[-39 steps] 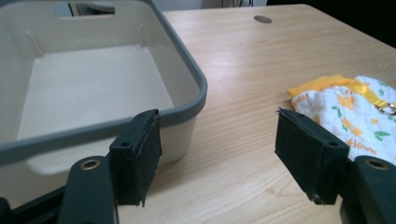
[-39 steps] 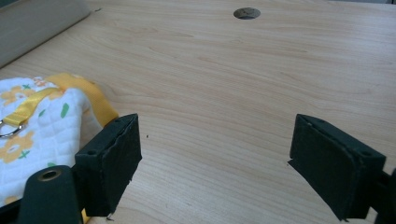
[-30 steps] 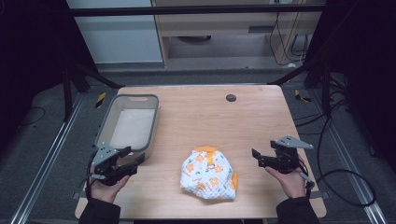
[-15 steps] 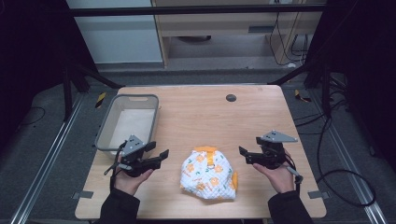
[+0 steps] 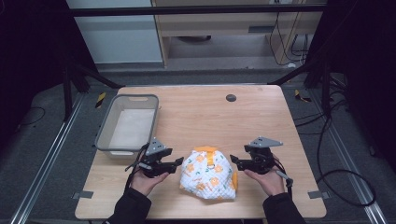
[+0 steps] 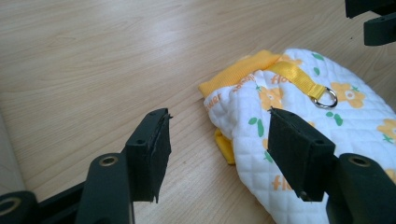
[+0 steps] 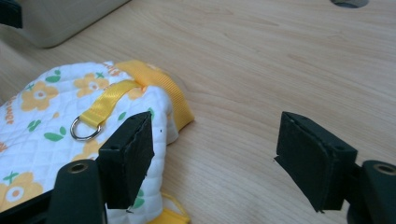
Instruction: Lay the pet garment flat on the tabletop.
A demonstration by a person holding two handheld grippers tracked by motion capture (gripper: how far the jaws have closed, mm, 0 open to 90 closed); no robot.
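Quilted floral pouch (image 5: 208, 173) on table (image 5: 201, 112); grippers flank it, jaws apart.

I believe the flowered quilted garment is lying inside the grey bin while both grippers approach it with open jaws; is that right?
Not quite: the flowered quilted garment lies on the wooden table, beside the grey bin, as the high view shows. The rest holds: the left gripper and right gripper flank it with open jaws.

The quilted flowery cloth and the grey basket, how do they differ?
The quilted cloth is soft, white with orange flowers and yellow trim; the grey basket is a rigid, plain tub. The cloth lies bunched near the table's front edge between both grippers; the basket stands farther back on the left, apart from them. Both rest on the wooden table.
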